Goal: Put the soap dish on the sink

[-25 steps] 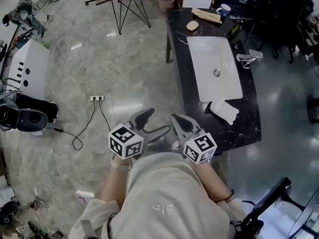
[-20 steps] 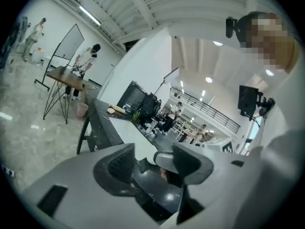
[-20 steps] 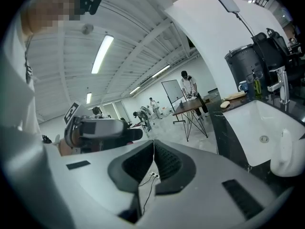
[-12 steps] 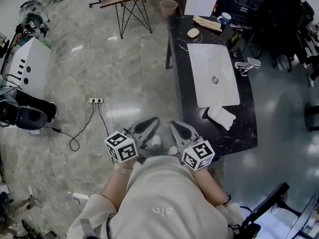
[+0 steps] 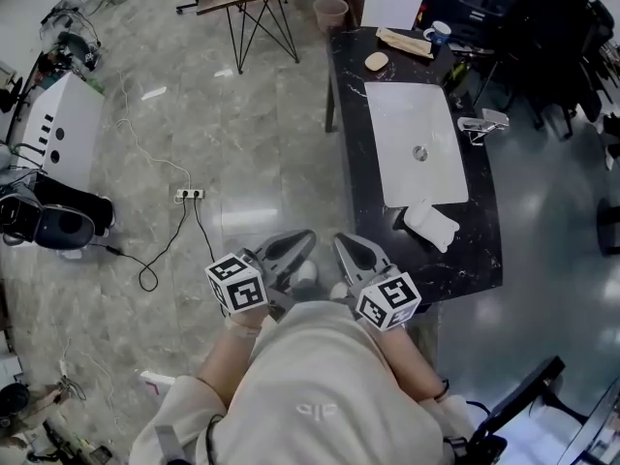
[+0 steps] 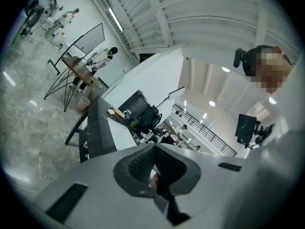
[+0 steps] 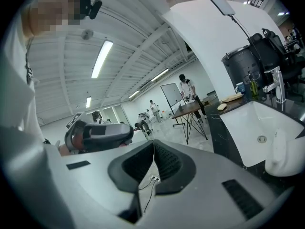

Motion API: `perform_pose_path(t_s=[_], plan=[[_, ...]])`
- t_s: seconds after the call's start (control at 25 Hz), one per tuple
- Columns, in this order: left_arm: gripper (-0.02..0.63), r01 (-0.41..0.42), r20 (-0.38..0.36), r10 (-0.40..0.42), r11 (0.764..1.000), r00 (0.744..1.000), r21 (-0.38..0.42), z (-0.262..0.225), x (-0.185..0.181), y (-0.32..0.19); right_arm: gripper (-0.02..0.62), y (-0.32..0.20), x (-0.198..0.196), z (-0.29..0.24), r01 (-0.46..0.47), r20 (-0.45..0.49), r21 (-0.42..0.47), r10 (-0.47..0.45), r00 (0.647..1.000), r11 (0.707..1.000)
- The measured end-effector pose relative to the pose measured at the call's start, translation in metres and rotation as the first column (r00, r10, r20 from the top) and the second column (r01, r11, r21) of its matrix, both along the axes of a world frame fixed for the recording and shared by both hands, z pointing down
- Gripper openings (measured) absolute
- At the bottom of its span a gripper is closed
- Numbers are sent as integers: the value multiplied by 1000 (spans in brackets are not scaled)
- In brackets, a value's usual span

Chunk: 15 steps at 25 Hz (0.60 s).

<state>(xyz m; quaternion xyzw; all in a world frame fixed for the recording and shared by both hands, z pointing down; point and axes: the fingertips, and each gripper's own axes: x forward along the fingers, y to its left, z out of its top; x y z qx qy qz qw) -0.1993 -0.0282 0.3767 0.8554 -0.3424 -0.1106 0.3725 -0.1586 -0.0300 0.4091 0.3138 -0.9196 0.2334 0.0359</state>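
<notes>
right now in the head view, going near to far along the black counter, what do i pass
white lump → sink basin → tan oval piece → mug

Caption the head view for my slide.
Left gripper and right gripper, both shut, near the black counter; soap dish lies by the basin.

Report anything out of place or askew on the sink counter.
The white soap dish lies slanted on the black counter at the basin's near corner, far from the bar of soap at the far end. Nothing looks spilled or broken.
</notes>
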Motion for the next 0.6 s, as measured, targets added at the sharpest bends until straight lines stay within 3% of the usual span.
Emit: perform_pose_path(t_s=[0.4,0.6], plan=[[8,-29,-9,29,1000,1000,-10,2,18,9,20,2,15,-5,-29,13,35,28,1000,999],[8,-66,-9,66,998,998,-3,1,26,13,20,-1,18,-2,-25,32,4,25,999,1000]])
